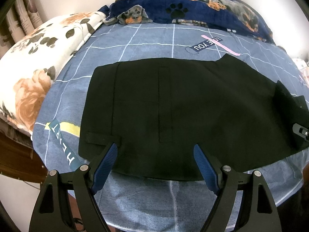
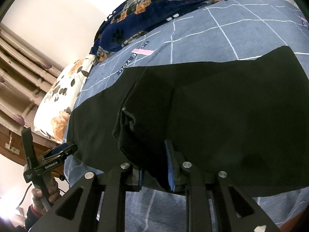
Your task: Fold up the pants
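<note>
Pants [image 1: 173, 106]: black, smooth matte cloth, lying flat across the middle of the bed and reaching toward its near edge; stitched seams and a long rectangular panel are showing on the top layer, and a belt loop is sitting near the left finger.
Fold [image 2: 139, 123]: in the right wrist view one part of the black cloth is bunching into a thick rumpled ridge and lifting off the flat layer under it.
Left claw [image 1: 155, 147]: hovering over the near hem of the pants with its jaws standing wide apart, nothing pinched between them; its blue ribbed pads [image 1: 105, 166] are showing bare.
Right claw [image 2: 154, 166]: jaws standing close together with black cloth bunching between them; one blue ribbed pad [image 2: 170, 166] is pressing against the cloth, so it is gripping the pants.
Hand [image 2: 45, 192]: wrapping around the handle of the left claw at the lower left of the right wrist view.
Bed sheet [image 1: 146, 38]: grey-blue woven cloth with thin white grid lines and printed word strips, covering the bed.
Blanket [image 1: 193, 3]: navy fleece with a dog and paw print, heaping along the far edge of the bed.
Pillow [image 1: 38, 61]: cream with orange flowers, lying at the far left corner.
Curtain [image 2: 21, 73]: beige, hanging in folds beyond the pillow.
</note>
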`<state>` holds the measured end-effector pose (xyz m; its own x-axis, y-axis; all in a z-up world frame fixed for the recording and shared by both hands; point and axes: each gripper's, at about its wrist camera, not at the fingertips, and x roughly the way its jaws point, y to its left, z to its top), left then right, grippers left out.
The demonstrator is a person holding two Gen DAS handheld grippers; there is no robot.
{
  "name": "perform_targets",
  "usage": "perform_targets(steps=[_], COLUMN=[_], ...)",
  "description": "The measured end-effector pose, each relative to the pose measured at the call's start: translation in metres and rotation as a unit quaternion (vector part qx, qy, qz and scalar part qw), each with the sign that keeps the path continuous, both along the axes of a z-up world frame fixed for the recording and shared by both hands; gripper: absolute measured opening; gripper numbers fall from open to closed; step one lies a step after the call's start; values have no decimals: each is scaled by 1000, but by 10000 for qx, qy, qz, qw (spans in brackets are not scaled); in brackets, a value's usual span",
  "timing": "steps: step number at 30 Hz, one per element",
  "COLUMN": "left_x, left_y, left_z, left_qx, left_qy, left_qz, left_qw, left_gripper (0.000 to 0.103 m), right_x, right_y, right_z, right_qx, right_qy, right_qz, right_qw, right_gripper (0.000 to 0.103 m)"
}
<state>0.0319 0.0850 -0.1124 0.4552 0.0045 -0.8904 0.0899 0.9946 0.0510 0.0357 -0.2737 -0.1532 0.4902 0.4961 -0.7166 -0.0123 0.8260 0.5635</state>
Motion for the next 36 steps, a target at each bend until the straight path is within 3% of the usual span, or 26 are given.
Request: perform_targets(steps=[5,10,15,19,20,22,25,32,36], left_x=[0,0,0,-1,0,0,-1,0,0], left_y=[0,-1,-1,-1,-1,-1,-1,-2,-3], left_z=[0,-2,-2,-2,-2,-2,-3,-2,-2], left_qx=[10,14,14,5,9,14,51,72,75], left_qy=[6,14,19,9,7,-6,-5,8,-6], left_qz=[0,-3,-4,0,-4,-16,-42,-52,-48], left_qw=[10000,10000,10000,10000,10000,10000,10000,10000,10000], left_gripper=[82,82,82,84,85,86,86,86,86], right_x=[2,2,0,0,-1,1,4,7,8], right_y=[0,0,-1,-14,-17,-20,-16,4,3], right_z=[-2,-5,-6,-4,-3,-3,-9,-18,-24], right_qx=[168,724,1487,1907,1856,1703,1593,1091,1056], right_qy=[95,261,316,219,177,163,314,525,627], right_qz=[70,235,408,232,146,87,133,505,498], right_qw=[9998,9968,9875,9811,9824,9852,9866,9914,9912], right_gripper=[32,59,61,61,60,41,27,22,19])
